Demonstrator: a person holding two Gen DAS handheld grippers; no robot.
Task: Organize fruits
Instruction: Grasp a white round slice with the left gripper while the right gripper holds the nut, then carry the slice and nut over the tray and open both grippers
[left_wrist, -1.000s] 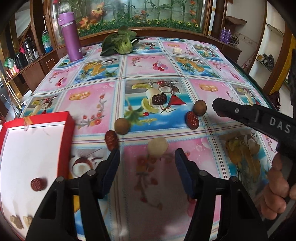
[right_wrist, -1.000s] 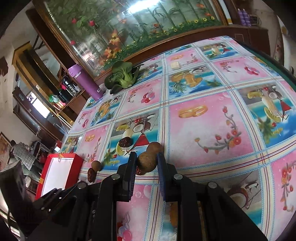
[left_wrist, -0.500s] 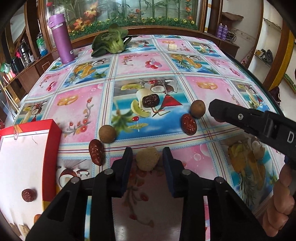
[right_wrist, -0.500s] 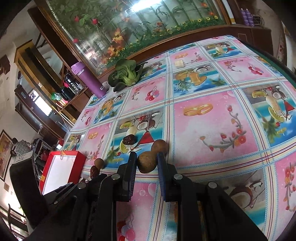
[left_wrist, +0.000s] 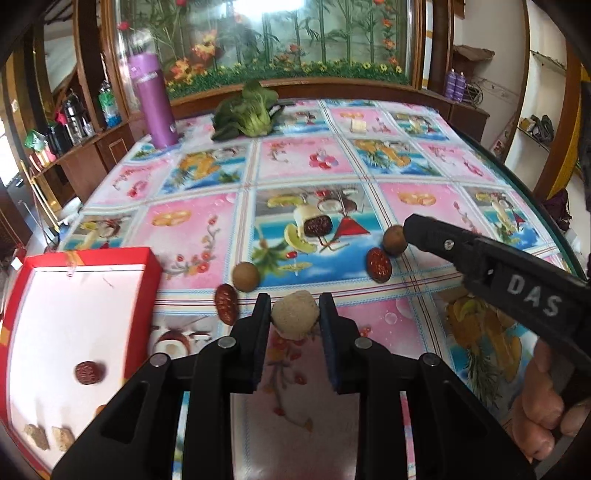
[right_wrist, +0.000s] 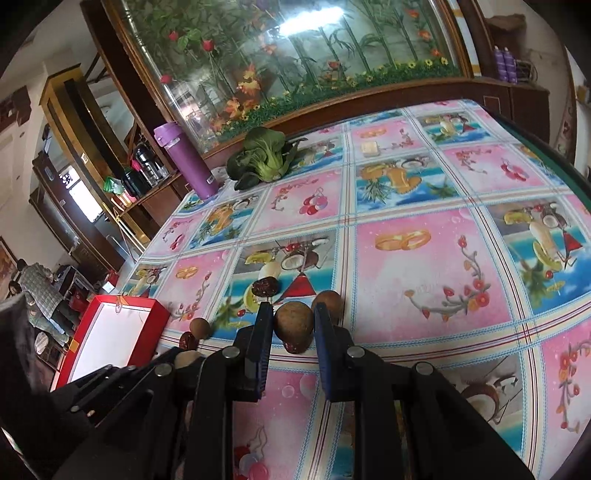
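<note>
My left gripper (left_wrist: 294, 319) is shut on a pale beige round fruit (left_wrist: 295, 318), close over the tablecloth and just right of the red box (left_wrist: 147, 280). The box's white floor holds a red date (left_wrist: 88, 372) and small beige pieces (left_wrist: 37, 435). On the cloth ahead lie a brown round fruit (left_wrist: 245, 277), two red dates (left_wrist: 226, 303) (left_wrist: 378, 264) and a dark date (left_wrist: 317, 225). In the right wrist view my right gripper (right_wrist: 293, 322) is shut on a brown round fruit (right_wrist: 293, 325). A second brown fruit (right_wrist: 328, 301) sits just behind it and a red date (right_wrist: 295, 347) below.
A purple flask (left_wrist: 152, 105) and a leafy green vegetable (left_wrist: 245, 114) stand at the table's far side. The fruit-print tablecloth (left_wrist: 314, 158) covers the table. A hand (left_wrist: 543, 406) grips the right tool at the right. People (right_wrist: 37, 291) are far off at the left.
My left gripper went from open around the pale fruit to shut on it. The right gripper stayed shut on its brown fruit, hardly moving.
</note>
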